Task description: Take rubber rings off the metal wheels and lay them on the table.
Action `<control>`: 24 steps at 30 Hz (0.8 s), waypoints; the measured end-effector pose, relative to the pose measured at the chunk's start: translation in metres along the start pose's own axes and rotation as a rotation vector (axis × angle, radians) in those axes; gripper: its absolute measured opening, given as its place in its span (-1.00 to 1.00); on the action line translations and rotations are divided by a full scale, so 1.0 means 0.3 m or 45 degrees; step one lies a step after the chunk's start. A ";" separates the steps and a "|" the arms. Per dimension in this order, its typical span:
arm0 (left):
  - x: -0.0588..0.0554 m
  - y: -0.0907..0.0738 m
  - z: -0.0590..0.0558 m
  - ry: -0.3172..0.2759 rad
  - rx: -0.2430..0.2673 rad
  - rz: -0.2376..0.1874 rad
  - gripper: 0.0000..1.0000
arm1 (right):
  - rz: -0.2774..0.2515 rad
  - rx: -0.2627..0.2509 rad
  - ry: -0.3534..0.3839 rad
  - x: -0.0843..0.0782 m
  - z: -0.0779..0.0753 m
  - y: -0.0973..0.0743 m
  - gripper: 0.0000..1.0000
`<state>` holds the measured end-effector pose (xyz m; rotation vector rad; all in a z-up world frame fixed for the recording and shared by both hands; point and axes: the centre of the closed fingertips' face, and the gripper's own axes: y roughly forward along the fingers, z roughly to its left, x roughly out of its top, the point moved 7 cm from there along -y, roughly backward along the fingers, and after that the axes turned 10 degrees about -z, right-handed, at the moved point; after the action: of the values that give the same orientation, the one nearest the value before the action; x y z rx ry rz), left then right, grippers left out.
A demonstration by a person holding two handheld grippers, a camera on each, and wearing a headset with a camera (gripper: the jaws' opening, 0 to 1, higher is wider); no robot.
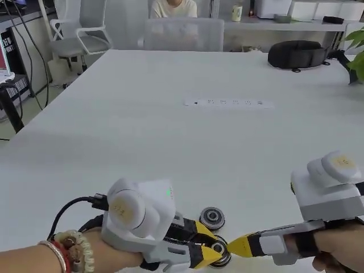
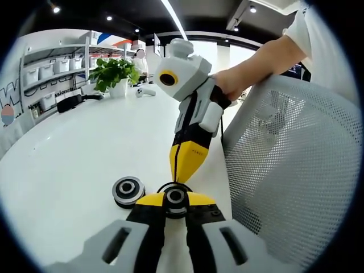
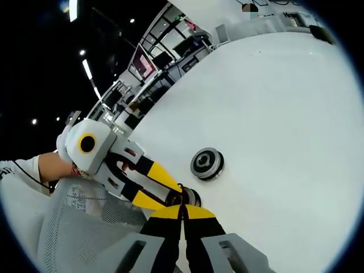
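Note:
My left gripper [image 1: 213, 251] [image 2: 175, 200] is shut on a metal wheel [image 1: 222, 253] [image 2: 175, 196] [image 3: 191, 197] close to the white table's [image 1: 170, 142] near edge. From the right, my right gripper [image 1: 232, 247] [image 3: 182, 209] meets it tip to tip. Its jaws are shut on the thin black rubber ring [image 2: 169, 185] [image 3: 181, 190] at the wheel's rim. In the left gripper view the right gripper [image 2: 182, 175] points down onto the wheel. A second wheel [image 1: 212, 216] [image 2: 128, 190] [image 3: 206, 163], with its black ring on, lies flat just beyond.
A white power strip [image 1: 228, 103] lies mid-table. A black cushion [image 1: 297, 54] and a plant [image 1: 357, 51] are at the far right corner. A grey chair [image 1: 182, 34] with a person behind it stands at the far edge. A mesh chair [image 2: 296, 159] is near my side.

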<state>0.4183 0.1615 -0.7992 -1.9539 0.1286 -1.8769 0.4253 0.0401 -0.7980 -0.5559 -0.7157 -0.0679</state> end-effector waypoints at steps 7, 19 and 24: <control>0.006 0.001 -0.003 -0.040 -0.018 0.020 -0.77 | -0.001 0.001 -0.004 0.001 -0.001 0.000 -1.00; 0.019 -0.010 -0.012 -0.035 -0.065 0.041 -0.65 | -0.005 0.000 0.005 0.000 -0.003 -0.002 -1.00; 0.029 -0.011 -0.013 -0.019 -0.067 0.035 -0.64 | -0.007 -0.001 0.016 0.000 -0.007 -0.003 -1.00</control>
<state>0.4144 0.1604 -0.7898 -1.9903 0.2009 -1.8587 0.4263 0.0384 -0.7990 -0.5534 -0.7054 -0.0768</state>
